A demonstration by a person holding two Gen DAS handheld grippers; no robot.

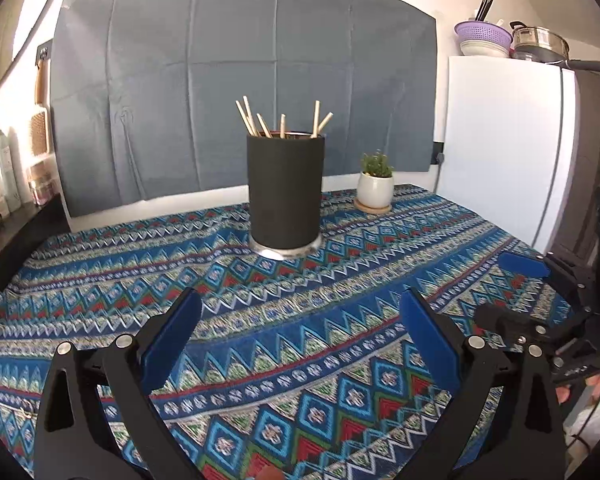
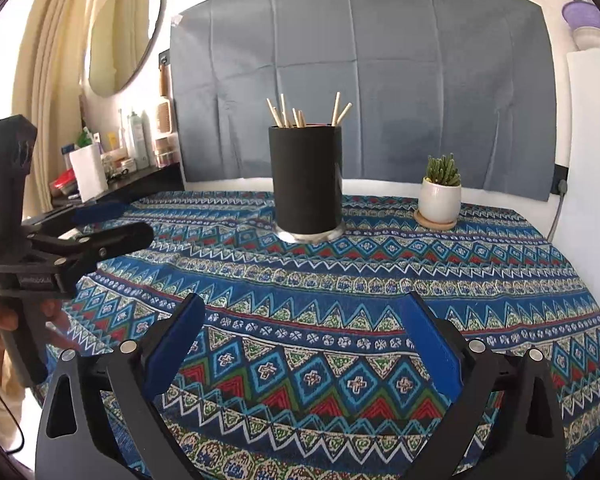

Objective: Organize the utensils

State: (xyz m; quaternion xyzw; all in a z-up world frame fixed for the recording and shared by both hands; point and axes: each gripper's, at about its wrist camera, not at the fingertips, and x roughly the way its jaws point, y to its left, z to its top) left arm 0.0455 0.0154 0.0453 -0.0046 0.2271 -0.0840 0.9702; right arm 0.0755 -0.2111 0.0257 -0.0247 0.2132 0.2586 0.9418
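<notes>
We find the chopsticks standing in a black holder at the far middle of the table. Their long axes run near vertical: the tips splay outward above the rim, some leaning left, some right. The holder itself stands upright on a shiny round base.

We see the table covered by a blue patterned cloth with zigzag and diamond bands. A small plant in a white pot sits on a round coaster just right of the holder, apart from it. A grey sheet hangs on the wall behind. A white fridge stands at the right, with bowls and a pot on top. In the right wrist view, a round mirror, a curtain and a shelf of bottles lie to the left.

We hold the left gripper over the near cloth, its blue pads spread wide with nothing between them. The right gripper is likewise spread wide and empty. Both stand well apart from the holder.
</notes>
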